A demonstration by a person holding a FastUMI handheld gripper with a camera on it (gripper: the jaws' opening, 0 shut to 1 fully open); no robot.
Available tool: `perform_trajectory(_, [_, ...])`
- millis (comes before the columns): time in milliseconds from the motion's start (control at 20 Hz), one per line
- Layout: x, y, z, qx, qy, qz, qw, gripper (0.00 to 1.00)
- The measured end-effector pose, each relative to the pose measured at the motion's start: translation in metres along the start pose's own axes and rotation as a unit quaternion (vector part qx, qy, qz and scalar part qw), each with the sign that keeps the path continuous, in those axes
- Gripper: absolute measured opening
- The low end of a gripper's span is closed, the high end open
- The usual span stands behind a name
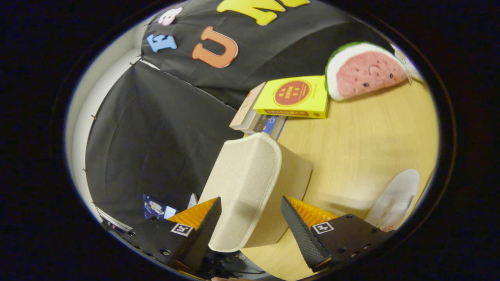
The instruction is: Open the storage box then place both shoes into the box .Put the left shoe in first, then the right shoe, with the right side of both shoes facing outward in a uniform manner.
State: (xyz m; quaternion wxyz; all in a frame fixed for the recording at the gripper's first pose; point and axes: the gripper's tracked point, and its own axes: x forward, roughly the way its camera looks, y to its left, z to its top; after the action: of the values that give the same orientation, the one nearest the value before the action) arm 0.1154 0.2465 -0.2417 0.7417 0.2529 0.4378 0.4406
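The storage box [250, 187] is a beige fabric box and it stands on the wooden table [363, 140]. Its lid [244, 183], with a pale edge all around, is on the top of the box, and the near part of the lid is between the two fingers of the gripper [250, 220]. The fingers are spread apart. The left finger is very close to the lid's edge, maybe touching it, but the right finger is clearly apart from the box, so the gripper is released and holds nothing.

A white shoe [394, 201] lies on the table to the right of the right finger, well apart from the box. Beyond the box there is a small pile of books [256, 117], and a yellow box [293, 97] leans on them. Just beside the yellow box lies a soft toy in the form of a watermelon slice [365, 70]. Black cloth [152, 144] hangs behind the box.
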Motion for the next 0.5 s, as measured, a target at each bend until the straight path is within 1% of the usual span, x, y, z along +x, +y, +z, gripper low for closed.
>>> perform_trajectory(100, [0.011, -0.004, 0.001, 0.054, 0.023, 0.051, 0.997, 0.93])
perform_trajectory(150, [0.014, -0.003, 0.001, 0.074, 0.037, 0.082, 0.993, 0.93])
perform_trajectory(250, [0.021, -0.002, -0.001, 0.099, 0.057, 0.126, 0.985, 0.92])
perform_trajectory(350, [0.024, 0.002, 0.002, 0.125, 0.062, 0.159, 0.977, 0.74])
perform_trajectory(400, [0.026, 0.004, 0.001, 0.137, 0.062, 0.173, 0.973, 0.73])
perform_trajectory(450, [0.024, 0.008, 0.006, 0.149, 0.059, 0.187, 0.969, 0.68])
perform_trajectory(500, [0.026, 0.01, 0.004, 0.151, 0.061, 0.191, 0.968, 0.63])
